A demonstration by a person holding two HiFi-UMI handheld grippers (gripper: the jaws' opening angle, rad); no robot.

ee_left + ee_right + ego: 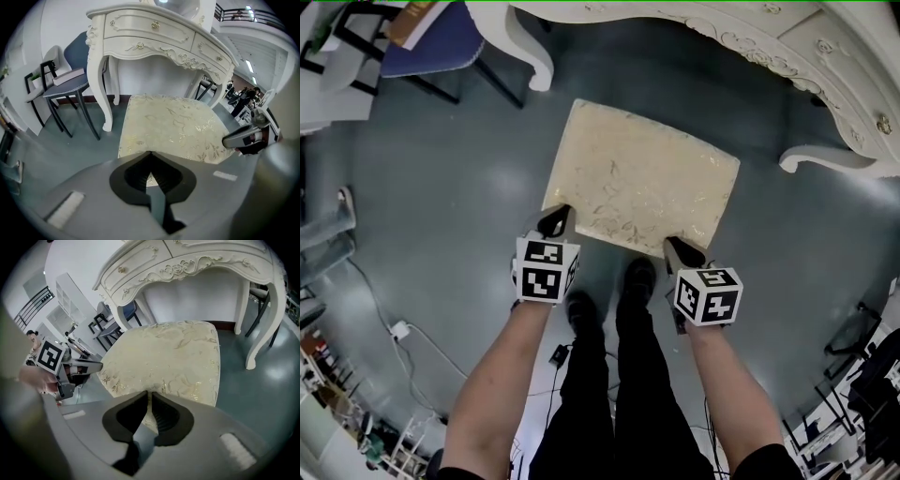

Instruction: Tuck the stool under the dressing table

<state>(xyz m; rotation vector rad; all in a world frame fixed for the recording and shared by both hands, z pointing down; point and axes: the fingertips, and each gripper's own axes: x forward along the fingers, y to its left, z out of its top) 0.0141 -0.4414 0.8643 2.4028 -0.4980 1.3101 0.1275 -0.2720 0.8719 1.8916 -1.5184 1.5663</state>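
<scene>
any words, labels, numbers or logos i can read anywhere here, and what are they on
No readable text in any view.
left gripper and right gripper: black-and-white square marker patterns, no letters or digits.
stool: gold leaf pattern only.
dressing table: carved ornament, no label.
book-like item on the chair: too small to read.

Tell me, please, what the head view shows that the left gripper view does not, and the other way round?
Only the head view: the person's legs, both forearms and a cable on the floor. Only the left gripper view: the open space under the dressing table, and the left gripper with its jaws closed on the near edge of the stool. Both: the stool standing in front of the table, not yet tucked under, with the right gripper at its edge.
</scene>
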